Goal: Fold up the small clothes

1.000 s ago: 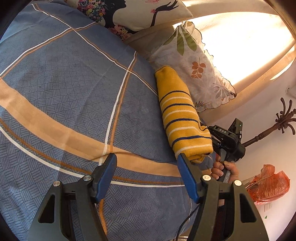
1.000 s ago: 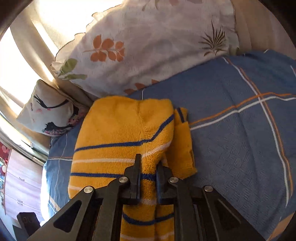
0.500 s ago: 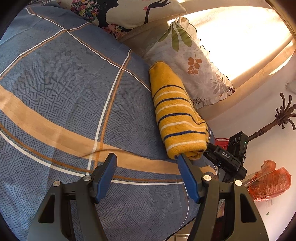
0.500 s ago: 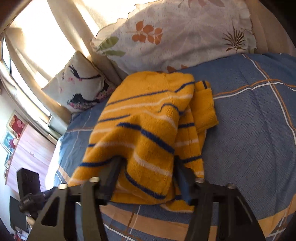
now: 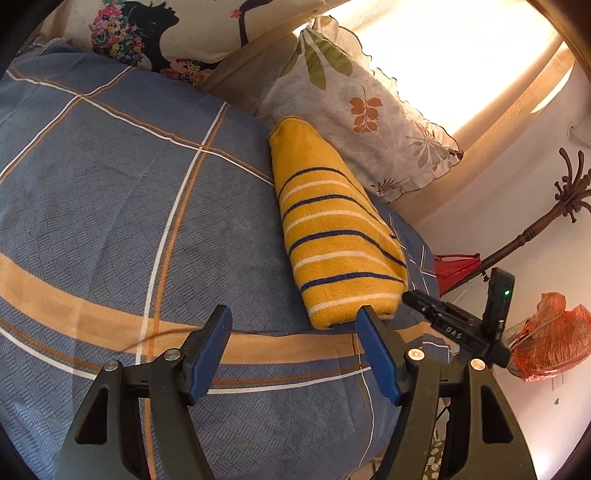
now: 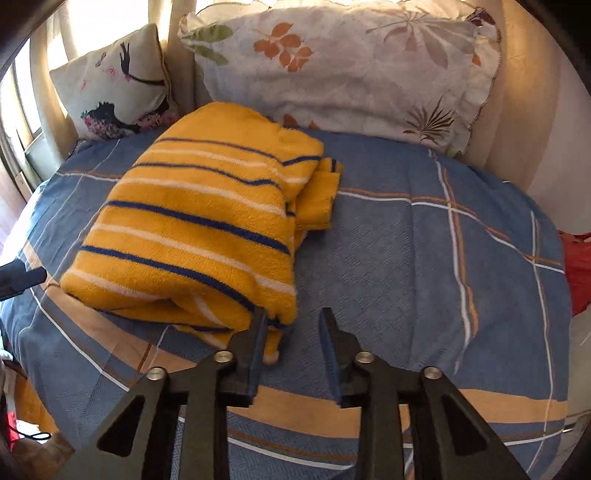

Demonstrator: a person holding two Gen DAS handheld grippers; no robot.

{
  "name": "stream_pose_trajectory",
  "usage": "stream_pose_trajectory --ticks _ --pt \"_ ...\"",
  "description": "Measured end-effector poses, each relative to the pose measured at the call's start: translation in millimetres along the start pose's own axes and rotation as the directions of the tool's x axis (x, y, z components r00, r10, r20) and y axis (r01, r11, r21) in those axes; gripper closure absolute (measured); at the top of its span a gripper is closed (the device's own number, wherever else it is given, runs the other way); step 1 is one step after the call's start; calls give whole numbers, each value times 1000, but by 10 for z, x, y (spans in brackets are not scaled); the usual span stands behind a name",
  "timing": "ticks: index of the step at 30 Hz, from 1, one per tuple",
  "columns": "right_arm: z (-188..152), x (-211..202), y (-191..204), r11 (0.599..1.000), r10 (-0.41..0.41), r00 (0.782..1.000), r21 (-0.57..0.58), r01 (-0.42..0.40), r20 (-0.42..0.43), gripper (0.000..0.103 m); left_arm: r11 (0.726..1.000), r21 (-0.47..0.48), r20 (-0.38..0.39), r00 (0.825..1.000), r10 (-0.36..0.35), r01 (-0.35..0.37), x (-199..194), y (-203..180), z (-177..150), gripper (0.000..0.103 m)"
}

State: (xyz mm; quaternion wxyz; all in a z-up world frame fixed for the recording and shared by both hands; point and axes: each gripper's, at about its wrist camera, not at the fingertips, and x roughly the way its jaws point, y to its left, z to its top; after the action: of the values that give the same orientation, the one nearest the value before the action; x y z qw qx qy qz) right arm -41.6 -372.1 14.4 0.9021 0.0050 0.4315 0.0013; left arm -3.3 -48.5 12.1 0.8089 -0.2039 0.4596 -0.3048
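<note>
A folded yellow sweater (image 5: 332,236) with blue and white stripes lies flat on the blue checked bedsheet (image 5: 110,206), one end near the leaf-print pillow. My left gripper (image 5: 293,317) hovers open just short of the sweater's near end, with nothing between its blue pads. In the right wrist view the sweater (image 6: 199,221) lies to the left, a sleeve end sticking out on its right side. My right gripper (image 6: 293,317) is opening. Its left finger (image 6: 258,332) stands beside the sweater's near corner, a bit of hem just inside it, and the pads do not press on it.
A leaf-print pillow (image 5: 369,110) and a flower-print pillow (image 5: 155,33) lean at the head of the bed. Beyond the bed's right edge stand a dark wooden coat stand (image 5: 554,210), an orange plastic bag (image 5: 546,332) and a red cloth (image 5: 454,269). Bare sheet (image 6: 424,258) lies right of the sweater.
My right gripper was shut on the sweater's edge; its jaws have spread and let the cloth go, and it has rolled and drawn back. The left gripper drew back slightly, still open.
</note>
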Motion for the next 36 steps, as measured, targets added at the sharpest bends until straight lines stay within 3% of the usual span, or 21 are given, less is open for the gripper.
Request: stream_pose_trajectory --ticks 2,4,6,10,13,17,18,19,21,23,25,27,30,32,33,34,36 --pt "62 -195 -146 997 25 998 66 -29 64 45 1000 23 0 1000 2 -2 29 -55 41 33" --pt "145 -315 -329 983 87 988 152 -106 126 21 999 41 -2 1000 4 -3 79 -98 114 30" --pt "220 -289 -514 950 161 971 239 -201 176 15 998 68 1 1000 -1 1 164 -129 211 27" --pt "386 115 -662 882 263 953 364 -300 150 15 995 98 -23 999 -27 29 499 -104 528 24" --pt "468 455 -639 846 308 945 422 -325 111 15 998 46 -80 996 -48 51 867 -27 764 23" --pt "571 817 -520 824 344 934 446 -350 97 15 990 -41 -177 974 -141 136 1336 51 932 22" --pt "589 894 -507 802 374 921 462 -380 109 16 986 -71 -198 967 -161 150 1425 68 941 22" --pt "602 948 -482 781 409 904 465 -417 123 25 985 -85 -215 962 -166 151 1479 57 945 23" --pt "660 994 -391 756 467 875 455 -470 129 43 987 -47 -213 964 -159 152 1451 -72 981 29" --pt "715 936 -292 758 473 868 434 -487 149 47 988 11 -198 969 -146 151 1338 -228 1054 37" --pt "795 818 -160 760 490 853 390 -519 180 51 986 52 -171 974 -146 157 1176 -347 1154 38" --pt "863 700 -24 770 498 841 337 -542 213 51 988 94 -143 984 -105 119 1031 -415 1235 38" --pt "896 687 134 795 482 845 291 -533 231 51 995 102 -135 991 -7 21 977 -285 1224 38" --pt "830 794 169 814 452 872 314 -489 186 50 990 110 -160 981 110 -93 1038 -112 1112 38" --pt "773 844 160 827 424 891 334 -453 159 45 987 110 -175 975 137 -118 1061 -28 1041 37" --pt "726 889 149 828 414 899 350 -438 143 36 988 101 -179 975 130 -114 1048 42 975 36" --pt "620 913 89 807 433 890 380 -452 141 34 992 87 -169 980 109 -95 941 124 868 34"
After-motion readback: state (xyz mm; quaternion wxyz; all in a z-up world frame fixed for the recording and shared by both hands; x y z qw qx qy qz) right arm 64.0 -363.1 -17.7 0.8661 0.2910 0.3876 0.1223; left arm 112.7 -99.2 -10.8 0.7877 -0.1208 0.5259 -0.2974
